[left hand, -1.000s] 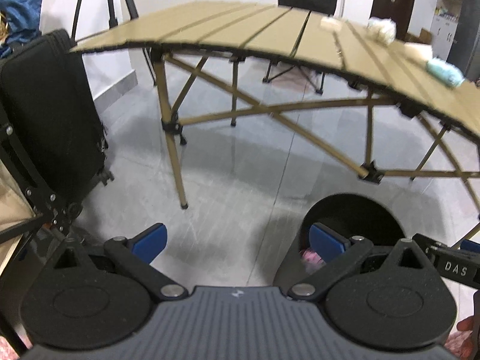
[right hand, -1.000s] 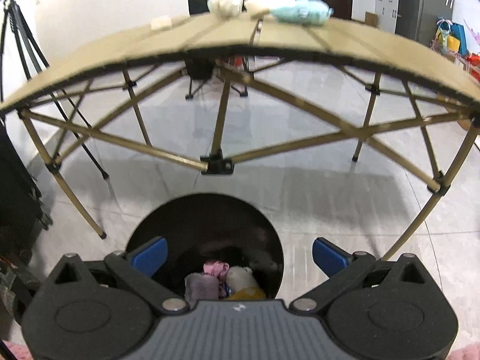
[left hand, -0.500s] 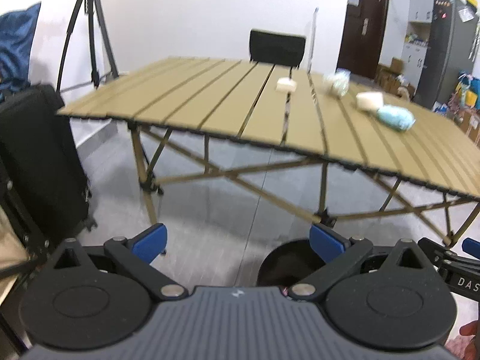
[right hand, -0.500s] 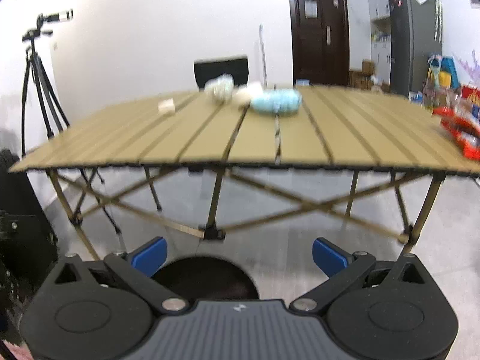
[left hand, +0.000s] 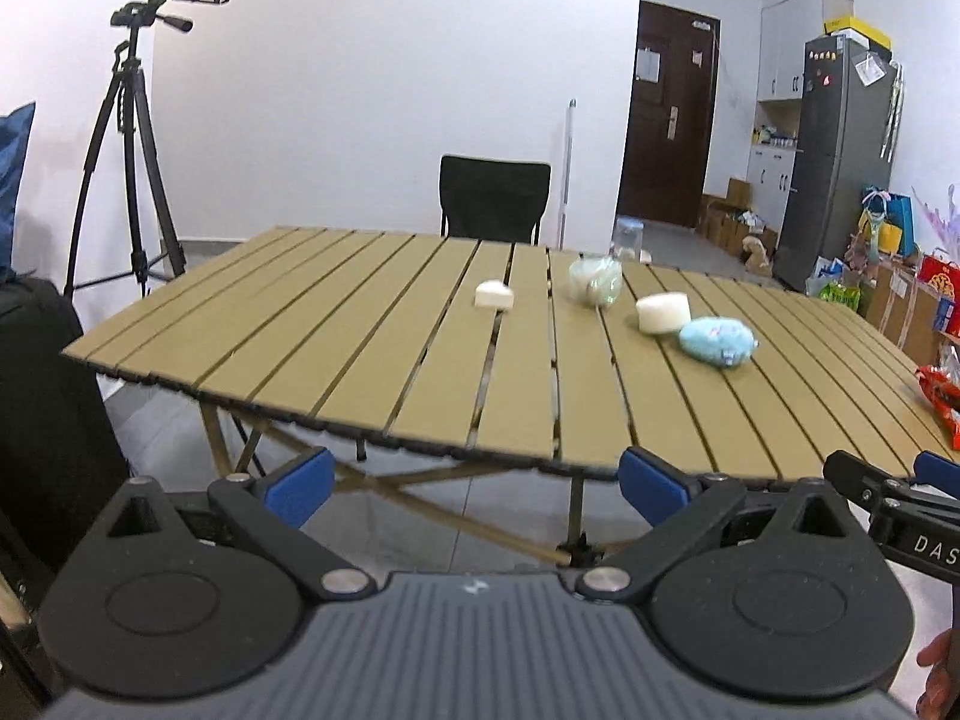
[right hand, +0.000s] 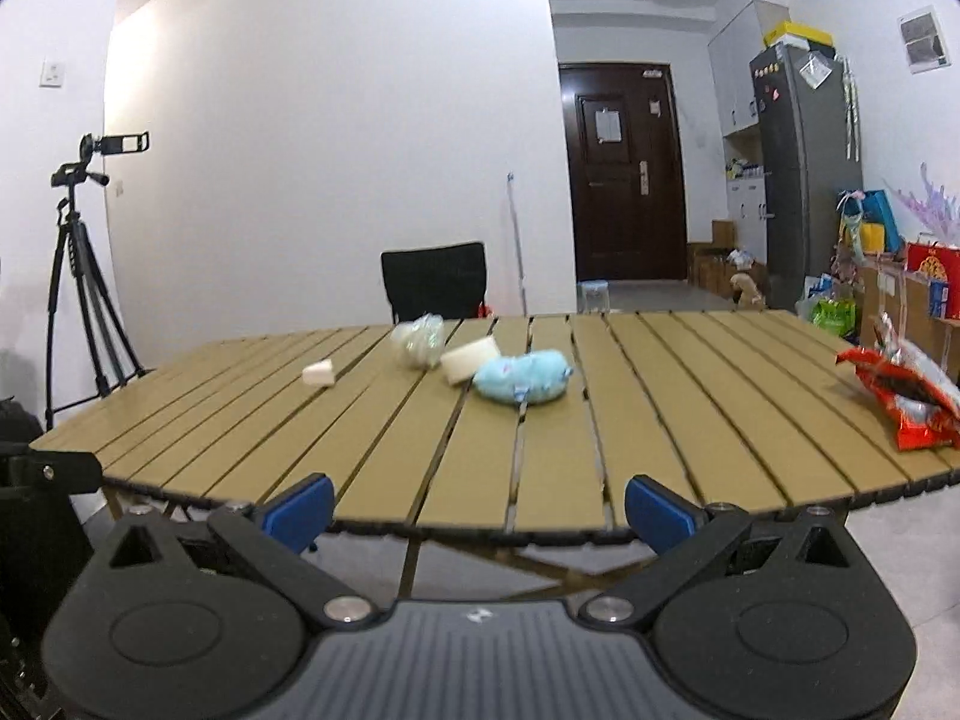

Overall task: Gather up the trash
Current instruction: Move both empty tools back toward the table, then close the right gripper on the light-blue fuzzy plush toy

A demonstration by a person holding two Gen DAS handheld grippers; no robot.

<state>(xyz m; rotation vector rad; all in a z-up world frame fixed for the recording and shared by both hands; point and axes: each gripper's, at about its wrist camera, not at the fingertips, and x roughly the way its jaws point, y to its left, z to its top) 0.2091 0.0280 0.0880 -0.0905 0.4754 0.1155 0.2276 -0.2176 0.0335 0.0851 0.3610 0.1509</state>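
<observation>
Left gripper [left hand: 475, 483] fingers spread, empty; right gripper [right hand: 478, 503] same. Beyond, on slatted surface [right hand: 540, 432]: blue pouch [right hand: 521, 385], white block [right hand: 470, 358], crumpled wrapper [right hand: 419, 340] blurred, red bag [right hand: 906, 399] cut off at edge.

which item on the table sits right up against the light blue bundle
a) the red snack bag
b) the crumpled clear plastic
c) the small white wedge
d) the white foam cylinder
d, the white foam cylinder lies beside the light blue bundle, apparently touching it in both views, while the others lie apart.
</observation>
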